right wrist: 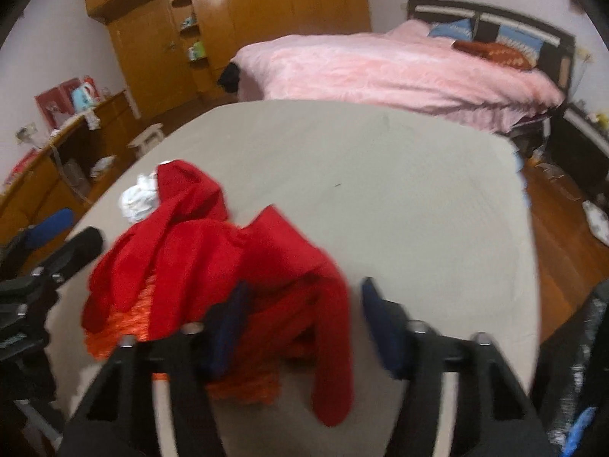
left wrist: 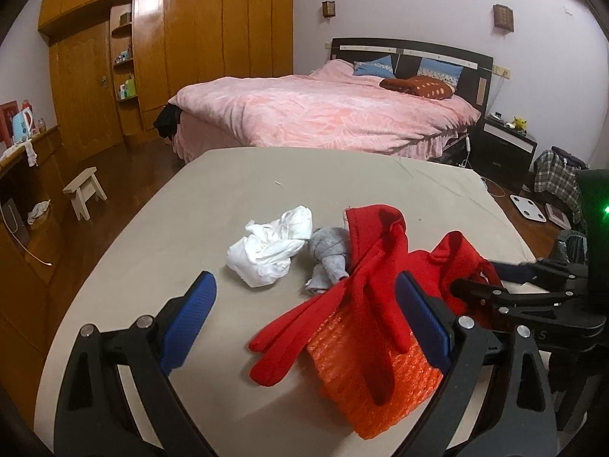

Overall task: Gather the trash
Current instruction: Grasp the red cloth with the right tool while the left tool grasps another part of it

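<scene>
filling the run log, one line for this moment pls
left gripper open over red gloves | right gripper open | white wad untouched

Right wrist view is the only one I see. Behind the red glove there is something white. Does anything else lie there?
Observer: Yes. The left wrist view shows a small grey cloth between the white crumpled paper and the red glove.
Operator: Is the white paper in one piece?
Observer: It is one crumpled piece, and it lies wholly on the table.
Operator: Is the left gripper open?
Observer: Yes, the left gripper has its jaws wide open, above the glove's fingers and the orange bubble wrap.
</scene>
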`<state>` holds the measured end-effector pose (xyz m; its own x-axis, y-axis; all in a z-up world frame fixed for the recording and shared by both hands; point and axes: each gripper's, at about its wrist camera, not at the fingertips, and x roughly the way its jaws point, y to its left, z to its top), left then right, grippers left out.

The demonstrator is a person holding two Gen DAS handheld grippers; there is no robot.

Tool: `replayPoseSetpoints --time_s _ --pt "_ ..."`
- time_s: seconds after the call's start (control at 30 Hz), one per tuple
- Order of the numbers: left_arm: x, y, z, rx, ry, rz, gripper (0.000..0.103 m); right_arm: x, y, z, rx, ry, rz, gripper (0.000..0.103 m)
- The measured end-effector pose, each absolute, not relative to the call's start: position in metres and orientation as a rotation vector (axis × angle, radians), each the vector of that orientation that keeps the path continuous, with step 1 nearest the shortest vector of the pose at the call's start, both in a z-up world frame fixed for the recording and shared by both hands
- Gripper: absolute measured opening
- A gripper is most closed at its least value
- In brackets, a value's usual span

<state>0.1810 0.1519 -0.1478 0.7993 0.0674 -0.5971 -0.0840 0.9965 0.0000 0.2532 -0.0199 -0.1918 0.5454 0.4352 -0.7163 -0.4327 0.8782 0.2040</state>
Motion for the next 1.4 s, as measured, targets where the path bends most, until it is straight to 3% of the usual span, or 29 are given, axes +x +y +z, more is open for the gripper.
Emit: replayPoseSetpoints --time_s 0.1,0.2,0.3,0.37,0.6,0.8,0.87,0.97,1.0,1.1,1.13,1.4 --pt "0.184 0.147 -0.150 -0.024 0.648 0.074 0.092 0.246 -0.022 -0.186 -0.006 0.832 0.529 0.025" --pt "0.187 0.143 -0.153 -0.018 0.653 0.065 0.092 0.242 -0.034 -0.176 0.030 0.809 0.520 0.018" --pt "0.191 0.137 -0.154 -0.013 0.656 0.054 0.091 0.242 -0.048 -0.168 0.032 0.796 0.469 0.015" --pt "0.195 0.133 -0.155 -0.007 0.659 0.042 0.082 0.244 -0.058 -0.164 0.057 0.783 0.444 0.015" --pt "0.216 0.117 -0.160 0.007 0.672 0.004 0.076 0.250 -0.079 -0.153 0.103 0.752 0.376 0.015" --pt "0.236 0.109 -0.174 0.009 0.733 -0.030 0.042 0.251 -0.073 -0.154 0.121 0.753 0.405 0.015" --pt "0.235 0.111 -0.172 -0.004 0.718 -0.040 0.019 0.252 -0.067 -0.156 0.119 0.760 0.424 0.015" --pt "0.234 0.115 -0.172 -0.026 0.714 -0.033 0.012 0.254 -0.054 -0.161 0.107 0.781 0.457 0.024" --pt "0.233 0.117 -0.171 -0.029 0.712 -0.029 0.011 0.254 -0.050 -0.163 0.100 0.788 0.465 0.030" --pt "0.227 0.121 -0.168 -0.047 0.702 -0.021 0.008 0.256 -0.038 -0.171 0.089 0.819 0.481 0.064" --pt "0.224 0.122 -0.167 -0.053 0.697 -0.019 0.008 0.255 -0.036 -0.173 0.093 0.825 0.485 0.069" --pt "0.214 0.128 -0.160 -0.057 0.682 -0.019 0.008 0.259 -0.018 -0.187 0.052 0.864 0.475 0.079"
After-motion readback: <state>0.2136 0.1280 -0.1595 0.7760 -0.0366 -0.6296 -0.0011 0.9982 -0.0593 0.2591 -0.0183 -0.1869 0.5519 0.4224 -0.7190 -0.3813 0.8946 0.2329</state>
